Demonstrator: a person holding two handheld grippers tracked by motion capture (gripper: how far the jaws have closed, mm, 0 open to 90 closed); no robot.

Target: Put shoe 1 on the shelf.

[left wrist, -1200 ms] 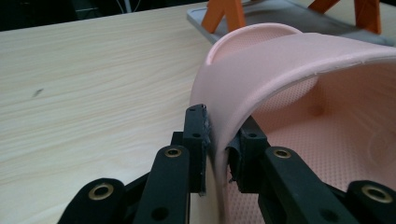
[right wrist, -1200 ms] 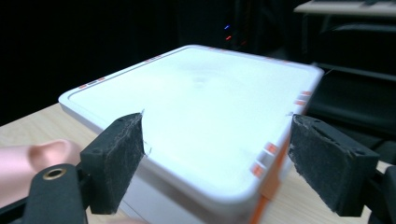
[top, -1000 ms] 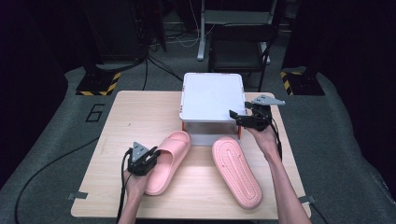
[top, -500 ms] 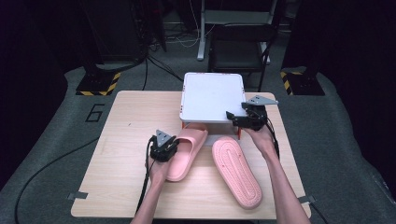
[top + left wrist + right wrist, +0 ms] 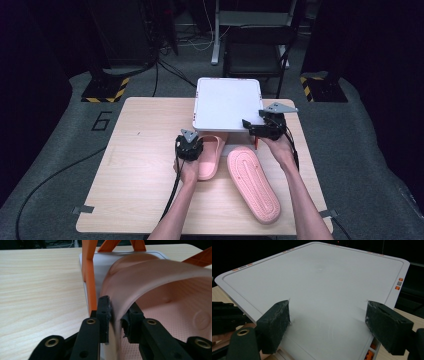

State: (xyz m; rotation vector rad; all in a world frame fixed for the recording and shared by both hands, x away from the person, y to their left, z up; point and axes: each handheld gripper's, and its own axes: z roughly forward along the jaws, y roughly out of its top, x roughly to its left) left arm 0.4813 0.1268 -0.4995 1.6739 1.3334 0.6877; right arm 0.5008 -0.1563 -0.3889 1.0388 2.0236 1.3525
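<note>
Pink slipper [image 5: 210, 159] strap pinched by left tool [image 5: 115, 322], under white shelf [image 5: 227, 102] edge

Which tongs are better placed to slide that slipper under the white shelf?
Left. The left tongs are clamped on the slipper's strap, its toe already at the rack's lower level. The right tongs rest open on the white shelf top.

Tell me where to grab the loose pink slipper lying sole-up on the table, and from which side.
Probably the long edge of the upturned slipper, near its middle, from the person's right. It lies flat, sole up, strap hidden beneath, so the rim is the only thin part jaws could straddle. The left gripper and other slipper crowd the left.
</note>
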